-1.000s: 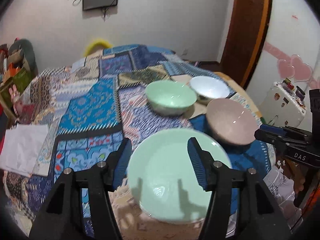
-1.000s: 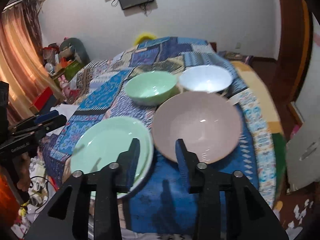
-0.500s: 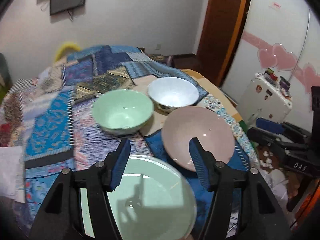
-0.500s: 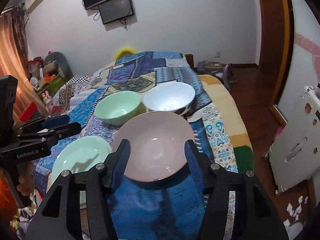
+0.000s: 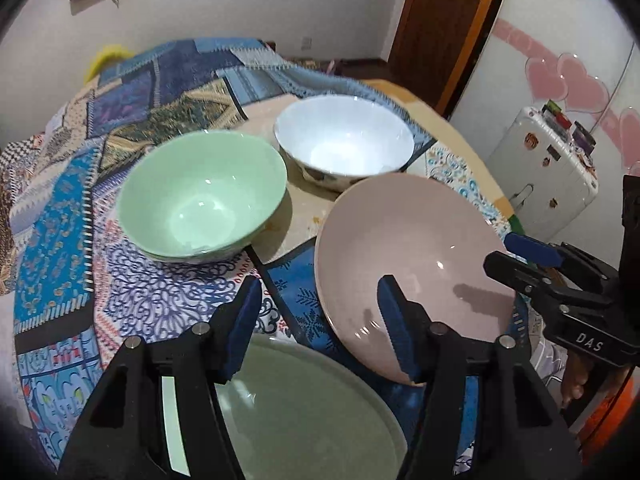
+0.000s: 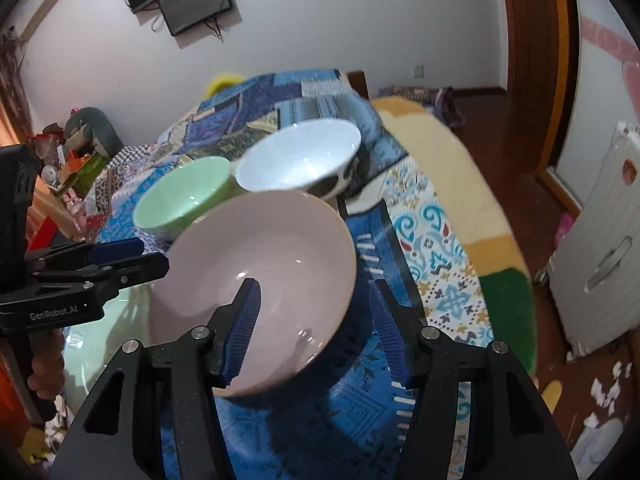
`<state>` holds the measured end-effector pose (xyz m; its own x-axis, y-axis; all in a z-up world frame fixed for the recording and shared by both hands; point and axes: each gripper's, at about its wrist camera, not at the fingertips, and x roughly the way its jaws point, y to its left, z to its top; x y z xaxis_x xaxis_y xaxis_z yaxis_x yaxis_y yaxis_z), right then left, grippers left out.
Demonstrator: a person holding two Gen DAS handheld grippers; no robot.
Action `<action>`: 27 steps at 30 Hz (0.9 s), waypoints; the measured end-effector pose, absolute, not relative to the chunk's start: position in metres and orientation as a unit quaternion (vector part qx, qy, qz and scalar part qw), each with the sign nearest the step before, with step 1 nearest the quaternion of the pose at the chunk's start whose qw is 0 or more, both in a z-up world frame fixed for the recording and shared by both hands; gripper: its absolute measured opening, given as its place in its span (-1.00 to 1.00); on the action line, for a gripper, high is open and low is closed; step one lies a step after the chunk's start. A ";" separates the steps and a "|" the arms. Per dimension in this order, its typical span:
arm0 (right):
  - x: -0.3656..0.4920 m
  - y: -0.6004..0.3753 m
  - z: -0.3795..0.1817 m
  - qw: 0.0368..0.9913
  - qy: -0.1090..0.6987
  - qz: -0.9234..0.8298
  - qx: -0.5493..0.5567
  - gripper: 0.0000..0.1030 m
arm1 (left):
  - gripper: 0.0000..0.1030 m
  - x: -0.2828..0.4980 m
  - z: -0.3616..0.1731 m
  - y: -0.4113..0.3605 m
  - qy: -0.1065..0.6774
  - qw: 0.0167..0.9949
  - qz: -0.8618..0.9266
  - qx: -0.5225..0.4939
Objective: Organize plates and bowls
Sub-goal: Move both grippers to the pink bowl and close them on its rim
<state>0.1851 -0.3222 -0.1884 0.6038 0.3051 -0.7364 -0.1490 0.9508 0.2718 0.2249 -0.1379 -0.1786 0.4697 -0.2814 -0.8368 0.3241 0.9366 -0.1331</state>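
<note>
Four dishes sat on the patchwork-patterned blue cloth (image 5: 168, 300) that covered the desk: a deep mint-green bowl (image 5: 202, 196), a white bowl with a dark pattern on its outside (image 5: 344, 142) just behind and beside it, a wide shallow dusty-pink bowl (image 5: 408, 256) nearer the front, and a pale green round plate (image 5: 308, 412) at the near edge. In the left wrist view the left claw (image 5: 320, 326) hung over the gap between the plate and the pink bowl, one blue-padded finger above the plate's rim and the other in front of the pink bowl's near rim; its jaws were closing, yet the pads pressed on nothing — it held no dish. In the right wrist view the right claw (image 6: 316, 328) straddled the pink bowl's (image 6: 256, 276) right-hand rim, one finger over the inside and one outside over the cloth (image 6: 432, 240), jaws apart and gripping nothing as far as could be seen. The green bowl (image 6: 180, 196) and the white bowl (image 6: 296, 160) stood behind, touching or nearly so. A white cabinet (image 5: 540, 172) stood off to the side, beyond the desk.
</note>
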 end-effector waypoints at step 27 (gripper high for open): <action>0.194 -0.326 -0.216 0.862 0.460 0.148 0.153 -0.57 | -0.65 0.246 -0.218 -0.159 0.548 0.811 -0.204 0.018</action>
<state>0.1945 -0.3262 -0.2163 0.5329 0.3964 -0.7476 -0.1154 0.9093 0.3998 0.2455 -0.1593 -0.2176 0.3173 -0.3116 -0.8957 0.3501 0.9162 -0.1948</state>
